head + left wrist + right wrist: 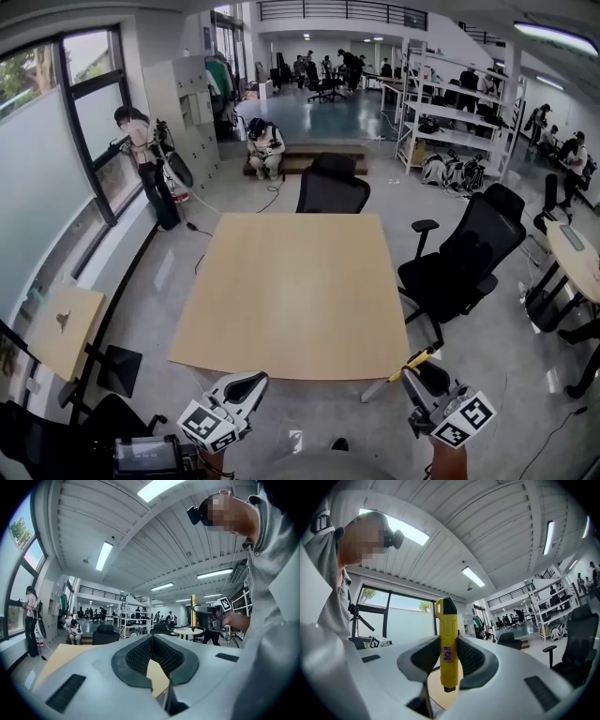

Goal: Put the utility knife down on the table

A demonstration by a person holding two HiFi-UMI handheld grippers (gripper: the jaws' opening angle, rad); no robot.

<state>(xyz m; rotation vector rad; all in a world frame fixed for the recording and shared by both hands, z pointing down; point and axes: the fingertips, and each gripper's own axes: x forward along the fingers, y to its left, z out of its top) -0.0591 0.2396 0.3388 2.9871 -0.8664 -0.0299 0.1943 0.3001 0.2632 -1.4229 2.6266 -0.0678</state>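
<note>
My right gripper hovers just off the near right corner of the wooden table, shut on a yellow utility knife. In the right gripper view the knife stands upright between the two dark pads, its black tip up and a small purple label on its body. My left gripper hangs off the table's near edge at the left, shut with nothing in it; its pads meet at the tips. The left gripper view also catches the knife held up by the person's hand.
Black office chairs stand at the table's far end and its right side. A small wooden board on a stand is at the left, a round table at the right. People and shelving fill the back.
</note>
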